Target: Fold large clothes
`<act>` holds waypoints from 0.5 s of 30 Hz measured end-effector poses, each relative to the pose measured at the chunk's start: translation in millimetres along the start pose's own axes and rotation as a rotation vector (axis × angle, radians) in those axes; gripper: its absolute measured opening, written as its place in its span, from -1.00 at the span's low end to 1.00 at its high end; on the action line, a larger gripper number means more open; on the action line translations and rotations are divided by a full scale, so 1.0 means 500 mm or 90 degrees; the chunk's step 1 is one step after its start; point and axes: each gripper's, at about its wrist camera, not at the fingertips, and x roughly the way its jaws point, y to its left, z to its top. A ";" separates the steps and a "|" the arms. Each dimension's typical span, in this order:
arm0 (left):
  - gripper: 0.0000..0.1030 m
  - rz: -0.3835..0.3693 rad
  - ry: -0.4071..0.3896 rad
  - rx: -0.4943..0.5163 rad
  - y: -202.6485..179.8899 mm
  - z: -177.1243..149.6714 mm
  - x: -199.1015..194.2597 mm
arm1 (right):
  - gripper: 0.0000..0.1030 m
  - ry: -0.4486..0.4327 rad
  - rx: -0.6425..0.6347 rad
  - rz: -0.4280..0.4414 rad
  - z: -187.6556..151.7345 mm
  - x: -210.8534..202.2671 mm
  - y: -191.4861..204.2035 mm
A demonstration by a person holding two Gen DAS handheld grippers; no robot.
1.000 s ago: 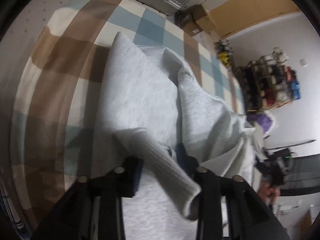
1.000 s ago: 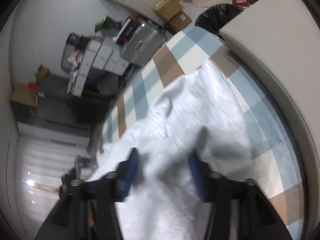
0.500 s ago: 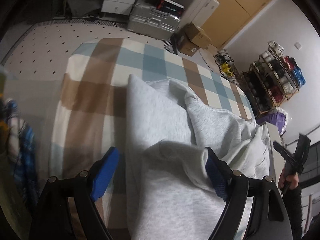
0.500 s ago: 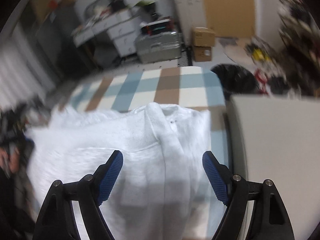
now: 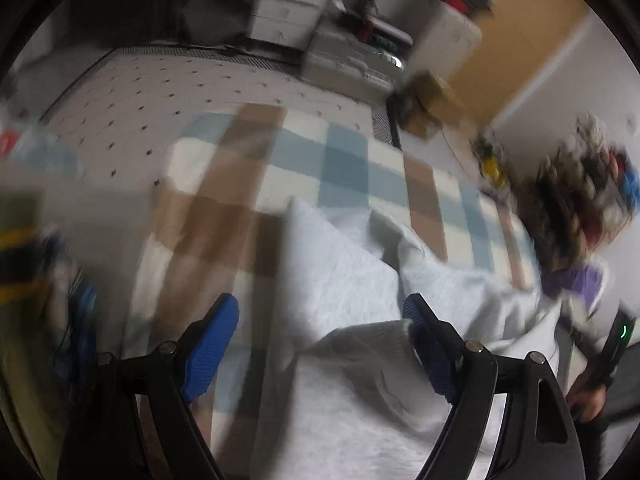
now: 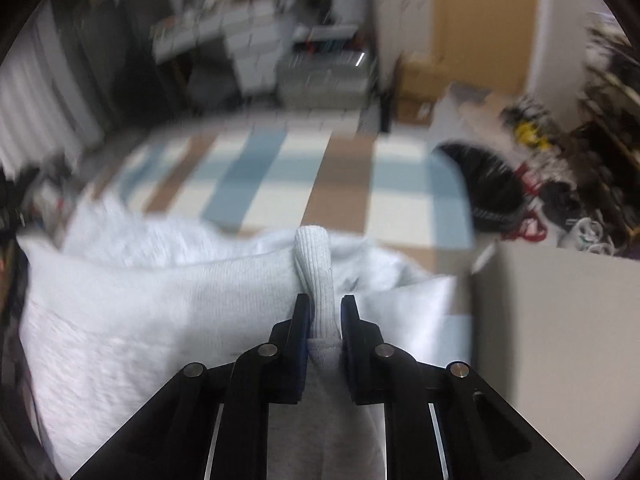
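A light grey sweatshirt (image 5: 344, 288) lies partly folded on a blue, brown and cream checked blanket (image 5: 304, 160). My left gripper (image 5: 320, 316) is open above it, its blue pads (image 5: 208, 344) wide apart, with a ribbed cuff (image 5: 368, 336) lying just below the right pad. In the right wrist view the sweatshirt (image 6: 140, 300) fills the lower left. My right gripper (image 6: 325, 308) is shut on its ribbed cuff (image 6: 314, 264), which sticks up between the fingers. Both views are motion-blurred.
A white box or table edge (image 6: 560, 340) stands right of the blanket (image 6: 280, 184). A black bag (image 6: 488, 192), a silver case (image 5: 360, 56), cardboard boxes (image 5: 428, 100), drawers and a cluttered shelf (image 5: 580, 196) ring the blanket. A person's hand (image 5: 588, 396) shows at far right.
My right gripper has shut on the ribbed cuff; it was open half a second ago. My left gripper let go of its cuff earlier, stays open, and has pulled back and swung.
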 end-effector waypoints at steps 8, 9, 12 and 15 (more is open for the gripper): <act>0.57 -0.072 0.010 0.079 -0.006 -0.022 -0.004 | -0.72 -0.059 0.050 -0.020 -0.037 -0.057 -0.046; 0.57 -0.072 -0.005 0.080 -0.016 -0.019 -0.005 | -0.72 -0.055 0.050 -0.029 -0.040 -0.055 -0.047; 0.58 -0.131 -0.079 0.037 -0.009 -0.015 -0.030 | -0.72 -0.041 0.079 -0.025 -0.045 -0.047 -0.062; 0.58 -0.138 -0.015 0.082 -0.033 -0.006 0.013 | -0.72 -0.040 0.074 -0.025 -0.048 -0.049 -0.059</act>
